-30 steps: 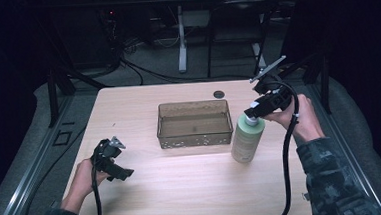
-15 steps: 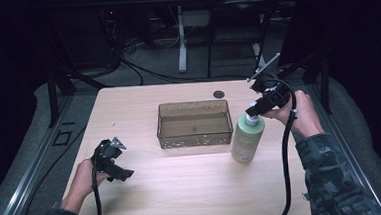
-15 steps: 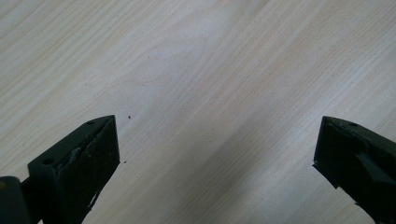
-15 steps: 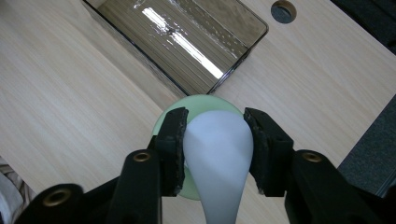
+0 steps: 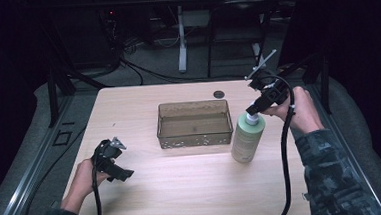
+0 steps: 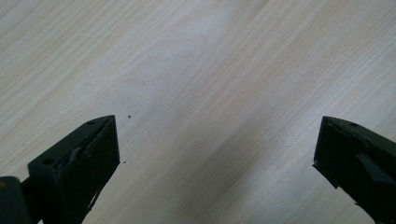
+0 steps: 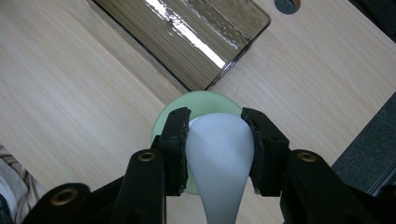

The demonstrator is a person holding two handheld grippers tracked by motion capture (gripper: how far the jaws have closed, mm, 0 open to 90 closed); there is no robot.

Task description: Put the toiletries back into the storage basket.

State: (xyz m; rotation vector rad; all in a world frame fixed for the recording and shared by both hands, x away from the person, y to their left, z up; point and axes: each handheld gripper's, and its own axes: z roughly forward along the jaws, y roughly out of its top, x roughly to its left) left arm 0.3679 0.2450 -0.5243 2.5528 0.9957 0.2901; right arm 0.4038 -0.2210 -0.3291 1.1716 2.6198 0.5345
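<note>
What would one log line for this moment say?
right gripper: just closed on pump head of green bottle | left gripper: open above table | tray: empty

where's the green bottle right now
In the high view the green bottle stands upright on the table's right half, just right of the clear bin, its white top clamped by the right gripper.

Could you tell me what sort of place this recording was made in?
Probably a lab or workshop set up for recording: a plain wooden table in a dark room, cables across the floor behind it, and a person's hand-held right gripper clamped on a green bottle.
</note>
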